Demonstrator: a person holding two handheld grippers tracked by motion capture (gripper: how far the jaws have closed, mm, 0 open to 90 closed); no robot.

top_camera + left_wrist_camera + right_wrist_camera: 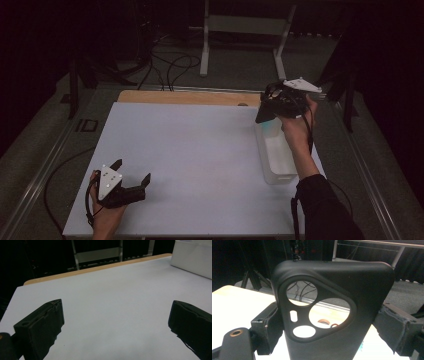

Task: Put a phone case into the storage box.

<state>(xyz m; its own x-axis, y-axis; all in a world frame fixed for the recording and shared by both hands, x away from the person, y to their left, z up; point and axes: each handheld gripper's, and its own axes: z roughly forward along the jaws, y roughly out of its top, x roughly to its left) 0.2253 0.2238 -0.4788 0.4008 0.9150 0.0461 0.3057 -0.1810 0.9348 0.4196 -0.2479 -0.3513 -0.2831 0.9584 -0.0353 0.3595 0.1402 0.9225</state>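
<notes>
We are holding a black phone case [332,312] in the right gripper [272,111], lifted above the far end of the translucent white bin [274,155] that sits at the right edge of the bench [190,160]. In the right gripper view the jaws are closing on the case's two long sides, just below the camera cut-out, with its upper end standing free. We are judging the case to be very light and somewhat flexible, a thin shell with a smooth matte skin, so it is probably bowing inward if we squeeze hard and sliding if we squeeze too little. Gripping across the side walls, where the rim stiffens it, looks like the sound choice; the pierced corner would be weaker. Our left gripper [131,190] is resting low near the front left of the bench, its jaws spread wide and holding nothing.
</notes>
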